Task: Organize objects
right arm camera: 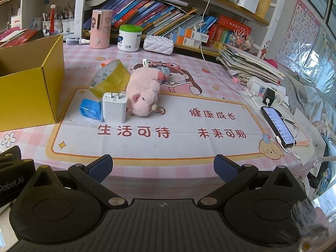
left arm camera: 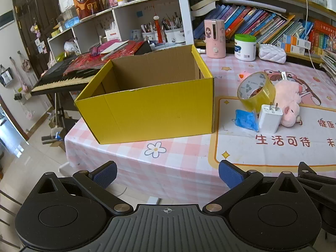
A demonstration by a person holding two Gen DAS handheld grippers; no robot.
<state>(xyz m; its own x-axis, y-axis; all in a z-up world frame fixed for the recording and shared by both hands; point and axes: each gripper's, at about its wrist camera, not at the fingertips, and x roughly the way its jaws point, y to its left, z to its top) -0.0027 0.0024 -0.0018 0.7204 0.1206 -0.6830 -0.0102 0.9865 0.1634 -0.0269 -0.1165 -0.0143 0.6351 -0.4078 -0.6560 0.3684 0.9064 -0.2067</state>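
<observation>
Yellow box (left arm camera: pixel 147 113) sits empty ahead of the left claw (left arm camera: pixel 168 173); both claws gape wide, nothing grabbed yet. Next, I'd guess the right claw (right arm camera: pixel 163 167) reaches forward for the charger (right arm camera: pixel 114 110).

We're looking at a home study room: crowded bookshelves (right arm camera: pixel 159 14) lining the wall, a keyboard piano (left arm camera: pixel 61 77) sitting beside the pink-clothed table (right arm camera: pixel 189 126).

Left tongs (left arm camera: pixel 167 174): black linkage arms, blue ribbed pads (left arm camera: pixel 107 173), silver pivot screws, ribbed grey base (crosshair mark). Right tongs (right arm camera: pixel 163 168): identical build.
</observation>
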